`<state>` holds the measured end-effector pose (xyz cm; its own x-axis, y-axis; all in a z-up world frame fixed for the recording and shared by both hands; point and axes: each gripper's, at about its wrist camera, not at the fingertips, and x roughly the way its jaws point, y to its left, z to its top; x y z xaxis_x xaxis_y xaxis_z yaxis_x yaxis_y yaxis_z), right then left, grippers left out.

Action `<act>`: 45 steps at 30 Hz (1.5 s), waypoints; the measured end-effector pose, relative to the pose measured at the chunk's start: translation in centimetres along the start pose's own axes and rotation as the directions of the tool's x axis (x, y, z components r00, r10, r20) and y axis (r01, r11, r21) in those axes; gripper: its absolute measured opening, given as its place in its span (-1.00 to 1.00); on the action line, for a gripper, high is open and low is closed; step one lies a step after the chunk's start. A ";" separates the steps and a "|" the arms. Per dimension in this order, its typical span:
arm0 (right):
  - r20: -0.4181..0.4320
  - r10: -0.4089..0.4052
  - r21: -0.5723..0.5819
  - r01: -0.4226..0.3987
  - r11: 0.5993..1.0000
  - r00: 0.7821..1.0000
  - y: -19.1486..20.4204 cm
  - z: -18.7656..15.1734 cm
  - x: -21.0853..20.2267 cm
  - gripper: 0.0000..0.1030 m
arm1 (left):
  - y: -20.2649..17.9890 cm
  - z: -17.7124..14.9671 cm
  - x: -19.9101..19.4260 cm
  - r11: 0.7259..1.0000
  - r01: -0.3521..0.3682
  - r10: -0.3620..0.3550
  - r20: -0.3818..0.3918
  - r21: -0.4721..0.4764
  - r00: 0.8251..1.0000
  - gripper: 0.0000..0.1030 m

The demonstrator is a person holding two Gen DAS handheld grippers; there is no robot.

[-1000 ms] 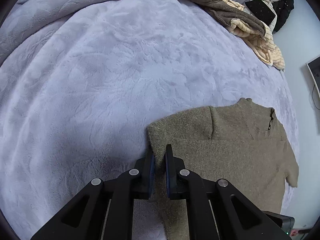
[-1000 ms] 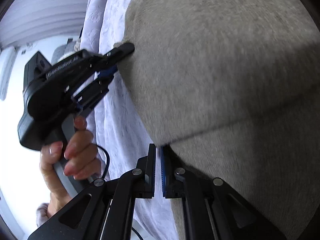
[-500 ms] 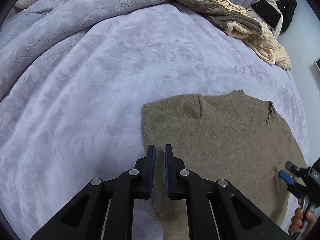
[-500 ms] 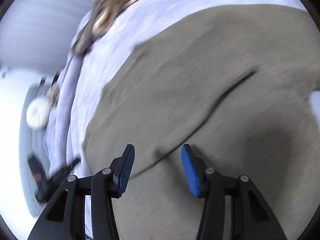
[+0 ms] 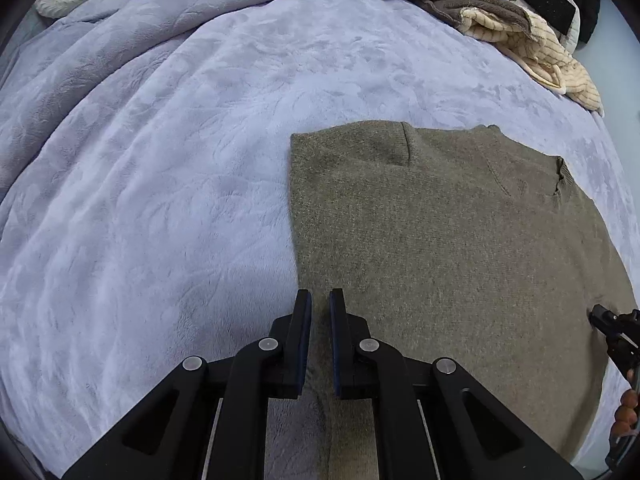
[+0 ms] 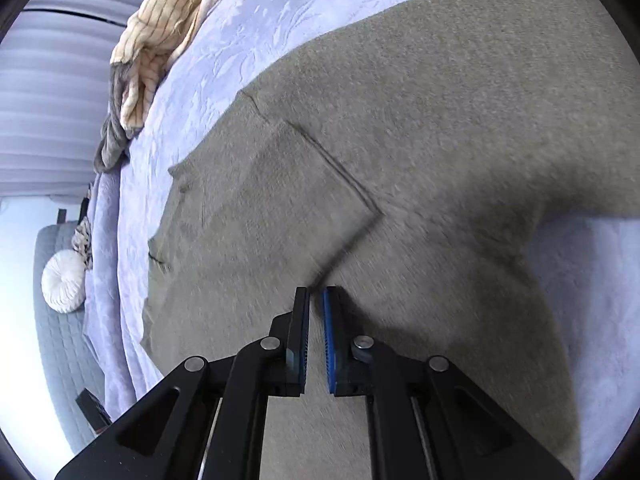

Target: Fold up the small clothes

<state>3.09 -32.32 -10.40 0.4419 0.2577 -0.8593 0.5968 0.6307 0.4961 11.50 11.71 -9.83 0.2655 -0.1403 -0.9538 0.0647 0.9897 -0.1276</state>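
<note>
Olive knit sweater (image 5: 448, 248) lies flat on the lilac blanket (image 5: 168, 168), one side panel folded in over the body.

Left tongs (image 5: 320, 300): jaws nearly closed, a narrow gap between the pads. They sit over the sweater's left folded edge, which runs straight ahead from the tips. Cannot tell if any fabric is pinched; the knit passes under and between the jaws, but no lift or bunching shows. The bulk of the sweater is ahead and to the right of these tongs, with bare blanket to the left.

Right tongs (image 6: 316, 300): jaws likewise nearly closed, with a slim gap between the blue pads (image 6: 329, 344). The corner of the folded flap lies just ahead of the tips. Sweater (image 6: 420, 128) fills most of this view, ahead and to both sides; that frame is motion-blurred, so I cannot tell whether there is a grip here either. In the left view the right tongs (image 5: 612, 326) show at the sweater's far right edge, with fingertips of the hand (image 5: 628, 404) behind them.

Collar opening is ahead-right of the left tongs. Beige striped garment (image 5: 532, 40) is heaped at the far edge of the blanket, well apart from the sweater. White round cushion (image 6: 64, 280) sits far left of the right tongs.
</note>
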 end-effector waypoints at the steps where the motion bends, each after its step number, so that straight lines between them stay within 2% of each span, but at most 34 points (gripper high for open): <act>1: -0.011 -0.002 -0.012 0.002 1.000 1.000 0.0 -0.3 -0.4 -0.85 | -0.2 -0.3 -0.6 1.000 0.000 0.000 0.004 0.001 1.000 -0.83; 7: -0.050 -0.046 -0.066 0.042 0.997 0.998 -0.4 -2.4 -2.8 -0.84 | -2.6 -2.3 -3.7 0.999 -0.020 0.019 0.018 0.036 1.000 -0.82; 11: -0.069 -0.060 -0.092 0.054 0.994 0.996 -0.8 -4.1 -4.5 -0.84 | -4.4 -4.0 -5.4 0.999 0.004 -0.005 0.020 0.034 1.000 -0.81; 12: -0.077 -0.066 -0.101 0.058 0.993 0.995 -0.9 -4.7 -5.0 -0.83 | -4.9 -4.4 -5.6 1.000 0.004 -0.005 0.014 0.029 1.000 -0.23; 13: -0.081 -0.070 -0.106 0.061 0.992 0.994 -1.0 -5.0 -5.3 -0.82 | -5.4 -4.5 -5.7 1.000 -0.003 0.003 0.007 0.025 1.000 0.84; 14: -0.082 -0.073 -0.111 0.064 0.992 0.994 -1.1 -5.4 -5.6 -0.77 | -5.8 -4.9 -5.9 0.999 -0.026 0.025 0.009 0.024 1.000 1.00; 16: -0.082 -0.083 -0.116 0.074 0.991 0.993 -1.4 -6.1 -6.6 -0.58 | -6.9 -5.6 -6.5 0.998 -0.042 0.041 0.024 0.055 0.999 0.97; 18: -0.081 -0.089 -0.113 0.079 0.990 0.993 -1.8 -6.6 -7.3 -0.05 | -7.7 -6.1 -6.8 0.996 -0.047 0.046 0.023 0.072 0.999 0.97; 20: -0.078 -0.089 -0.115 0.080 0.990 0.993 -2.2 -7.1 -8.1 0.18 | -8.5 -6.6 -7.3 0.995 -0.060 0.059 0.024 0.077 0.998 0.97; 24: -0.070 -0.094 -0.139 0.083 0.987 0.993 -2.5 -7.9 -9.6 0.18 | -8.9 -7.1 -7.3 0.993 -0.113 0.114 -0.013 0.041 0.993 0.97; 28: -0.058 -0.075 -0.123 0.067 0.990 0.996 -3.5 -8.3 -10.9 0.18 | -9.2 -7.7 -6.2 0.998 -0.069 0.070 -0.098 0.012 0.993 0.97; 32: -0.031 -0.035 -0.076 0.033 0.997 0.999 -5.4 -8.2 -12.1 0.19 | -11.7 -8.6 -6.9 0.995 -0.045 0.051 -0.075 0.089 0.996 0.97; 35: -0.012 0.007 -0.029 -0.008 1.000 1.000 -7.4 -7.8 -12.8 0.37 | -14.0 -9.0 -7.3 0.989 -0.032 0.042 -0.063 0.145 0.997 0.97; 39: 0.002 0.031 0.050 -0.031 0.998 1.000 -10.3 -7.0 -13.4 0.37 | -16.9 -9.1 -7.0 0.983 -0.002 0.017 -0.083 0.186 0.996 0.97; 45: 0.067 0.044 0.188 -0.056 0.981 0.997 -15.1 -4.5 -14.7 0.37 | -21.3 -9.5 -5.9 0.970 0.027 0.002 -0.120 0.243 0.993 0.97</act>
<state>-15.39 -42.32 -5.83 0.5116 0.2352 -0.8264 0.6865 0.4665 0.5578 -0.60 -8.22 -4.03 0.1482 -0.1338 -0.9799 0.3033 0.9492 -0.0837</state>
